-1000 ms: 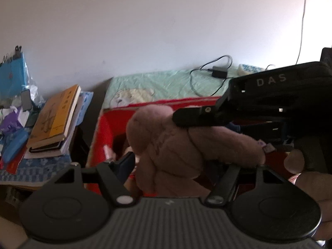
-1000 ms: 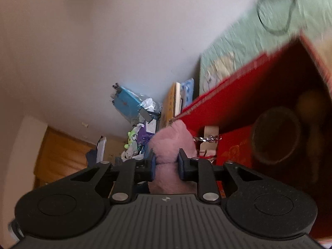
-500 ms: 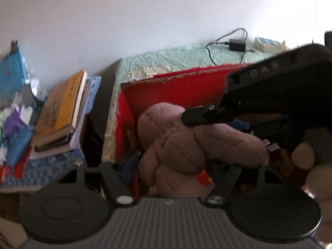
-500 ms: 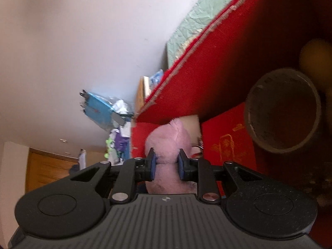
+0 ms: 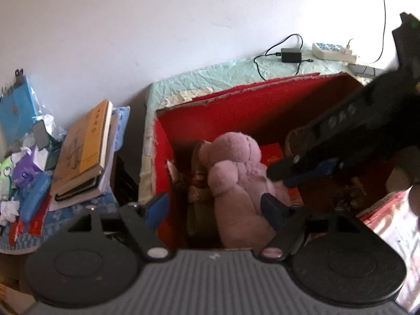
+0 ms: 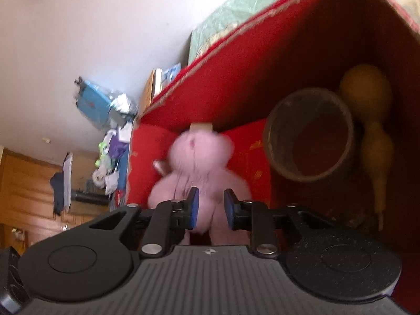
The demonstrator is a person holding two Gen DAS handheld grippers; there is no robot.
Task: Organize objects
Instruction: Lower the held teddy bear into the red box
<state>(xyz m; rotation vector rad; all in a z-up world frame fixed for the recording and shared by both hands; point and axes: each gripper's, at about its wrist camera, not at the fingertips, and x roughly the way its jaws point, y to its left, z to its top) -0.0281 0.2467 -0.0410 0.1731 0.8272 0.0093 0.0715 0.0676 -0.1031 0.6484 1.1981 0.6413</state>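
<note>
Sitting down inside the red box (image 5: 168, 157) is the pink plush bear (image 5: 236, 178), slumped toward the left side of it. The left gripper (image 5: 215, 210) has the bear between its jaws, which are opening, and the blue pads look clear of the fur. The right gripper (image 6: 210, 207) has its jaws pinched close on the bear's lower end. Farther back in the box there's a brown round pot (image 6: 309, 134) lying on its side, with a yellow gourd (image 6: 367, 86) tucked behind it in the corner. The box sits on a bed with a pale green sheet (image 5: 210, 76). Left of it is a stack of books (image 5: 84, 152) on a cluttered table (image 5: 65, 210), and a black charger (image 5: 290, 54) lies by the white wall (image 5: 157, 26).
</note>
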